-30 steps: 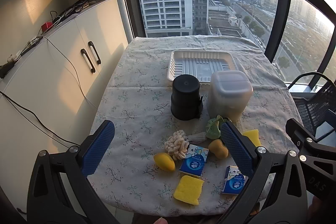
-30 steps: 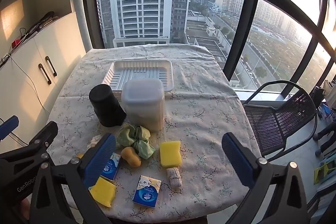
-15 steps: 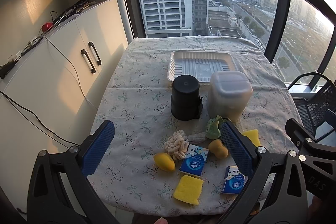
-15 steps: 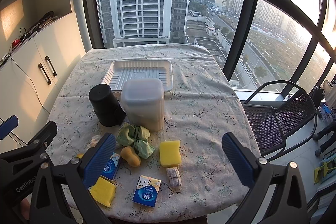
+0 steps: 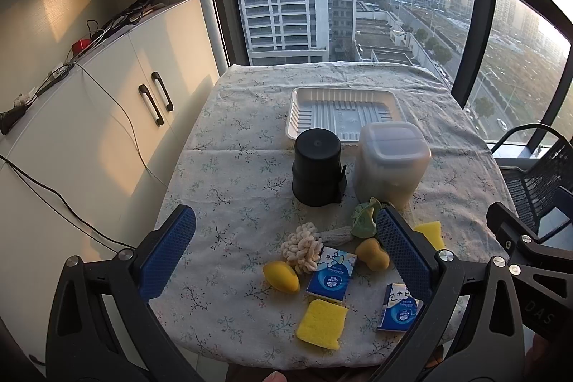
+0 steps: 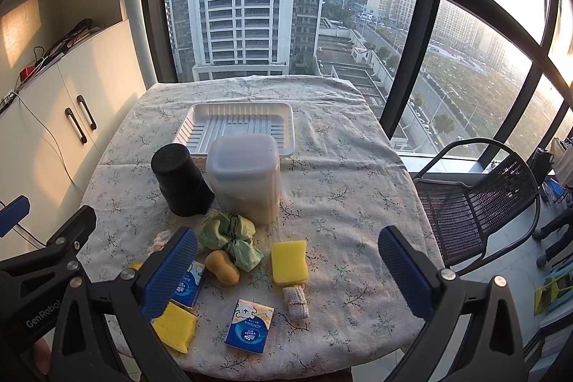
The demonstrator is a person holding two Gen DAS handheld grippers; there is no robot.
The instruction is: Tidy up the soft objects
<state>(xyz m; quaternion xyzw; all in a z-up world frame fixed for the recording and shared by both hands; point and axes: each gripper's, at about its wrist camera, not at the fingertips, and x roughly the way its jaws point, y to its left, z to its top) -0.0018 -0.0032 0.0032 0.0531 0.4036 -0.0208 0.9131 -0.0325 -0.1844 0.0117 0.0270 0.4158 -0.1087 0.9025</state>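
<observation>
Soft items lie at the near edge of the table: two yellow sponges (image 5: 322, 324) (image 6: 288, 261), a yellow egg-shaped sponge (image 5: 281, 276), a tan gourd-shaped sponge (image 6: 222, 266), a cream knitted scrubber (image 5: 303, 247), a green cloth (image 6: 231, 240), a small knitted roll (image 6: 295, 298) and two blue tissue packs (image 5: 333, 274) (image 6: 249, 320). A white tray (image 5: 343, 111) sits empty at the far side. My left gripper (image 5: 286, 253) and right gripper (image 6: 286, 269) are both open and empty, held above the near edge.
A black cylinder (image 5: 316, 167) and a lidded translucent container (image 5: 391, 163) stand mid-table between the tray and the soft items. White cabinets (image 5: 107, 117) are on the left. A black mesh chair (image 6: 476, 199) stands on the right. Windows lie behind.
</observation>
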